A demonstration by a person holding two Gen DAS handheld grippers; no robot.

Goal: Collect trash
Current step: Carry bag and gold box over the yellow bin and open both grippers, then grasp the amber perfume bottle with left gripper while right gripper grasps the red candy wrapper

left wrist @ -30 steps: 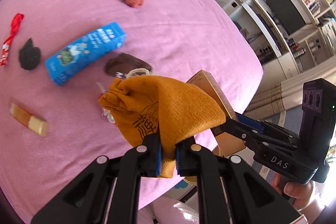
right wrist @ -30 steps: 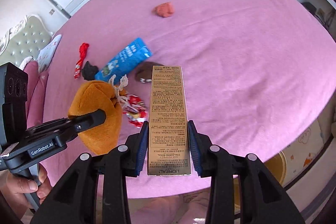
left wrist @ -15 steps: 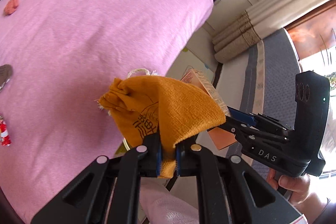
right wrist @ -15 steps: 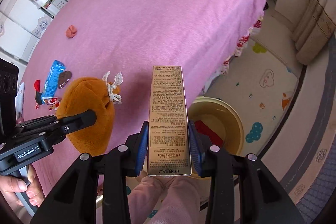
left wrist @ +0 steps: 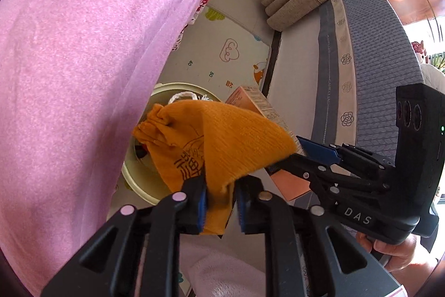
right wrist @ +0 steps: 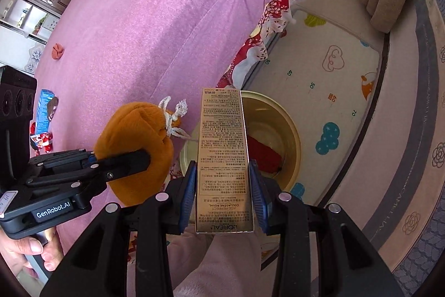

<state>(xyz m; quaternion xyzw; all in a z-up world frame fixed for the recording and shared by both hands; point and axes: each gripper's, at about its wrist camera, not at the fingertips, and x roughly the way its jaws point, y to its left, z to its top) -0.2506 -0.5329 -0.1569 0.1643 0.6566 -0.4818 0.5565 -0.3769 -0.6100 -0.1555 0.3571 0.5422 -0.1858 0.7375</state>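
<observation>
- Left hand-held gripper (left wrist: 219,202): jaws have just been opening, gap beside the orange pouch (left wrist: 222,141) between them.
- Right hand-held gripper (right wrist: 224,194): jaws just widened, gold carton (right wrist: 224,157) between them, loosed.
- Beneath both: basin (right wrist: 289,124).

One orange drawstring pouch (left wrist: 222,141), one gold carton (right wrist: 224,155), one cream basin (right wrist: 289,130) holding one red item (right wrist: 264,155), two handheld tongs (left wrist: 219,202) (right wrist: 222,194), one blue carton (right wrist: 43,110), one patterned play mat (right wrist: 342,80).

An orange pouch (left wrist: 222,141), a gold printed box (right wrist: 224,157), a pink cloth (right wrist: 167,18), a cream basin (right wrist: 289,130).
</observation>
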